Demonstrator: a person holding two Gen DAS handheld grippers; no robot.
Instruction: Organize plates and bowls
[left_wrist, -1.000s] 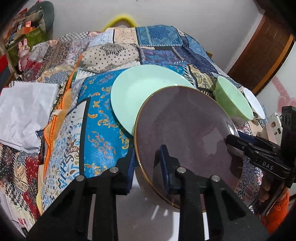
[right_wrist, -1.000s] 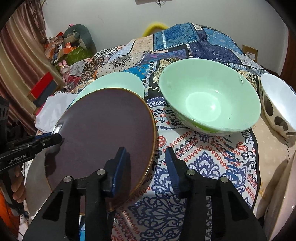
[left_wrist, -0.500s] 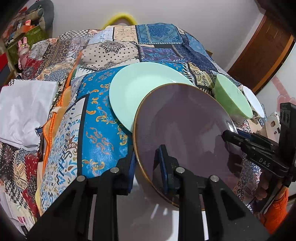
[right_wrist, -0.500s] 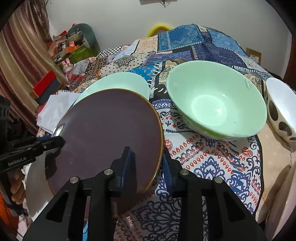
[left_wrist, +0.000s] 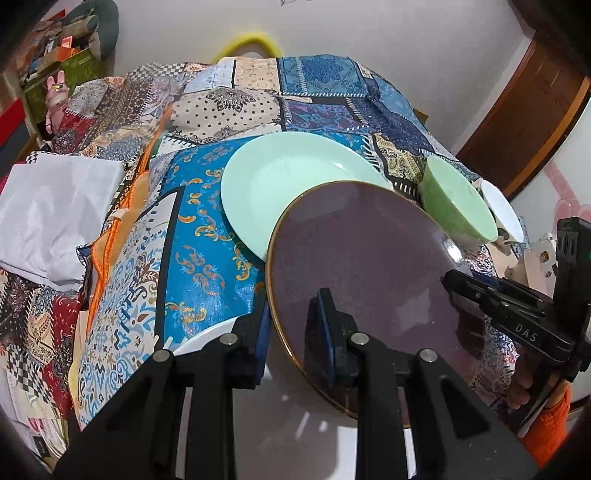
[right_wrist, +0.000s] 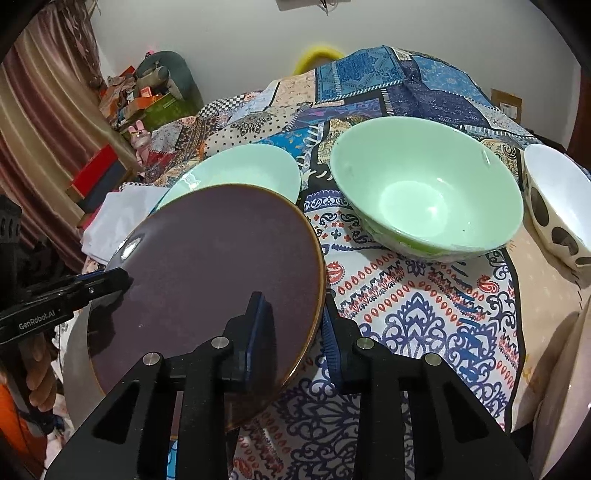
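A patchwork cloth (right_wrist: 424, 302) with many patterns covers the whole surface, and all the dishes sit on it or above it.

The biggest dish in play is the dark purple plate (left_wrist: 369, 266) with a thin golden rim. It is lifted and tilted above a white plate (left_wrist: 207, 334), which lies flat under it at the near edge. Both tongs hold this purple plate. The left gripper (left_wrist: 291, 325) is clenched on its near rim, one blue pad on top of the plate and the other below the edge. The right gripper (right_wrist: 291, 328) grasps the opposite side of the rim; its jaws have just been closing, and now the rim is between the two pads, with the pads pressing on it.

Behind the purple plate lies a pale green plate (left_wrist: 291, 181), flat on the cloth, partly hidden by the purple one. To the right of it stands a large pale green bowl (right_wrist: 424, 199), upright and apart from the purple plate. Just beside this bowl, further right, stands a white bowl with dark spots (right_wrist: 554, 206); I cannot tell if the two bowls touch.

At the left a folded white cloth (left_wrist: 51, 214) lies on the patchwork. Further back, a small pink rabbit figure (left_wrist: 57, 99) stands near some boxes.
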